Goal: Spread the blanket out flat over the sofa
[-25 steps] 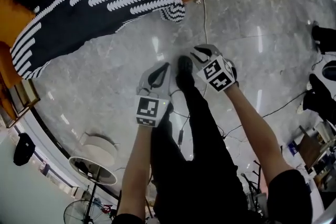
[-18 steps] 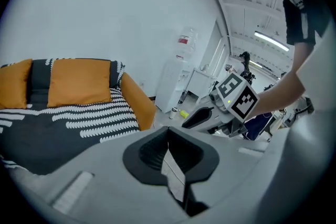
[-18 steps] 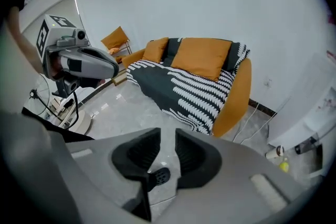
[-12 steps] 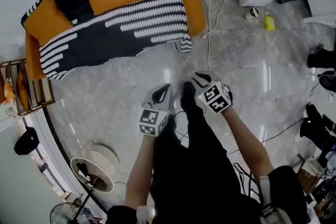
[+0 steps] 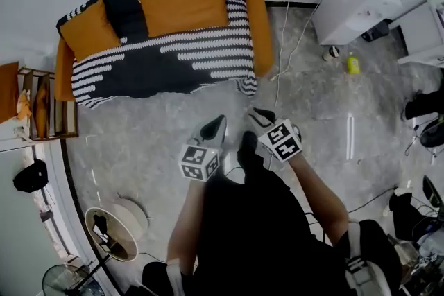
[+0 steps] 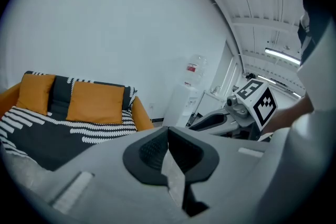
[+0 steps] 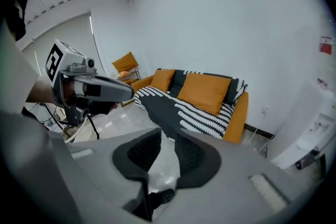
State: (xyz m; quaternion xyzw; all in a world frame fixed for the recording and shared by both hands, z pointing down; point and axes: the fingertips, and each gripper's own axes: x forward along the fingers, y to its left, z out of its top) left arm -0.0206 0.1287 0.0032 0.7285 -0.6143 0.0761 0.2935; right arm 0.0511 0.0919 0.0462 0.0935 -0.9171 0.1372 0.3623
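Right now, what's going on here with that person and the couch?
A person in black clothes stands on the grey marble floor, apart from the orange fabric sofa, with a grey two-jaw tool in each hand. The black blanket with white stripes lies spread over the sofa's seat and up its backrest. Neither tool holds anything: the left gripper has its jaws together, the right gripper has them slightly apart.

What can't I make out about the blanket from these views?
- Head view: blanket behind the cushions, covered by them; fine wrinkles too small.
- Left gripper view: its front hem, behind the left gripper.
- Right gripper view: its front hem, behind the right gripper.
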